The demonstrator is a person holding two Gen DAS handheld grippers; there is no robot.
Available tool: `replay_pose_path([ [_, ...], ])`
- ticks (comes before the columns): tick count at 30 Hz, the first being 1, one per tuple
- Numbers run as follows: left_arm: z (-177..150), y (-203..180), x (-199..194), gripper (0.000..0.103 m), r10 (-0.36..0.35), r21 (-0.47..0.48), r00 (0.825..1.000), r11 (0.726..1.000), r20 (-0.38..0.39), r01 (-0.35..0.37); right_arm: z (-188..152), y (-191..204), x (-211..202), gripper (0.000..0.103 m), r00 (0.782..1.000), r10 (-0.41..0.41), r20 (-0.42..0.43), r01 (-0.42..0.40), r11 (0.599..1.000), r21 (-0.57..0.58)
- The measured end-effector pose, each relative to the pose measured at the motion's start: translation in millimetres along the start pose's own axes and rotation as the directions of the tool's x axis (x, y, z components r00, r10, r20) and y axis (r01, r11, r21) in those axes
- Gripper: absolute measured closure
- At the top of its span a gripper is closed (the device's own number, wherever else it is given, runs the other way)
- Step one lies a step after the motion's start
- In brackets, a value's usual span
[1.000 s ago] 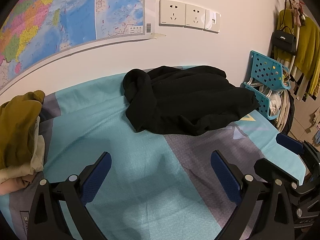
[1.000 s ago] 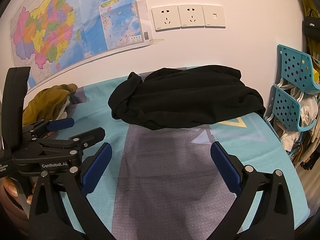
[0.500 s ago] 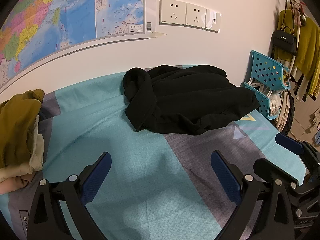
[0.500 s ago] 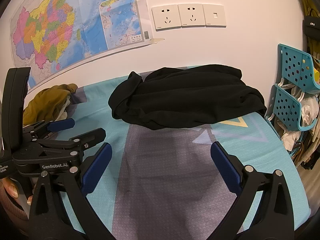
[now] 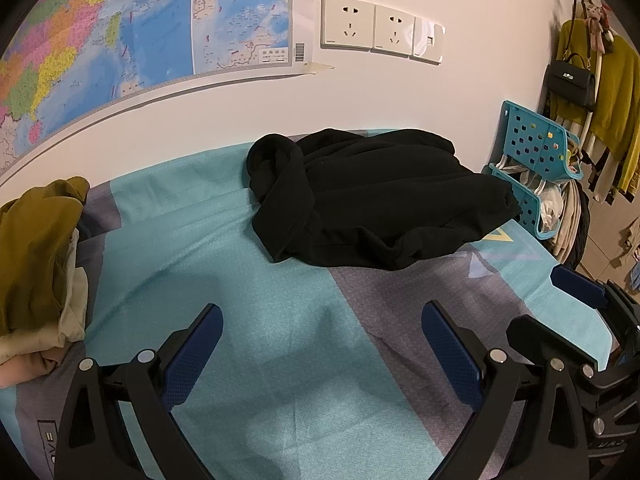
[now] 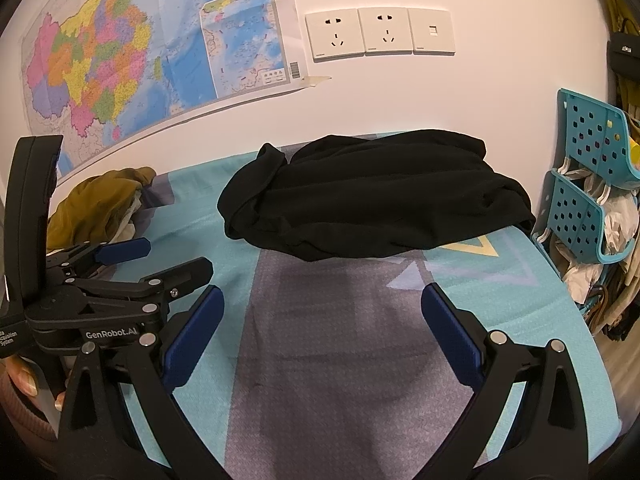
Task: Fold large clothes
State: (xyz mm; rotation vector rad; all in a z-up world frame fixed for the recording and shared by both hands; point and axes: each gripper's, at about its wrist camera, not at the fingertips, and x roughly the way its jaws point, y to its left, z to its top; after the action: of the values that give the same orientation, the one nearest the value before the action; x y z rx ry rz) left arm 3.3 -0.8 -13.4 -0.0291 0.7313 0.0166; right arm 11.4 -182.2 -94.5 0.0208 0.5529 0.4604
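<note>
— How do the tongs stand?

— Both are spread wide and grasp nothing. The left tongs (image 5: 320,344) hover over the teal and grey bedsheet (image 5: 280,320); the right tongs (image 6: 320,324) hang over its grey stripe, just beside the left pair.

— And the garment to fold?

— The black sweatshirt (image 6: 372,204) lies crumpled in a heap on the bed near the wall, well apart from both tongs, one sleeve bunched at its left side.

— Anything else around?

— An olive garment pile (image 5: 36,256) sits at the left edge of the bed. A teal perforated rack (image 6: 592,184) stands at the right, and a map (image 6: 140,52) and wall sockets (image 6: 380,32) hang above.
</note>
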Motion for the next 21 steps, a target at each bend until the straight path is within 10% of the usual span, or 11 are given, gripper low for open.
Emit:
replay_pose_path([
  [21, 2.3, -0.2, 1.1, 0.007, 0.001, -0.002, 1.000, 1.000, -0.009, -0.001, 1.4, 0.3, 1.0, 0.006, 1.000, 0.000, -0.001, 0.000, 1.000, 0.000],
])
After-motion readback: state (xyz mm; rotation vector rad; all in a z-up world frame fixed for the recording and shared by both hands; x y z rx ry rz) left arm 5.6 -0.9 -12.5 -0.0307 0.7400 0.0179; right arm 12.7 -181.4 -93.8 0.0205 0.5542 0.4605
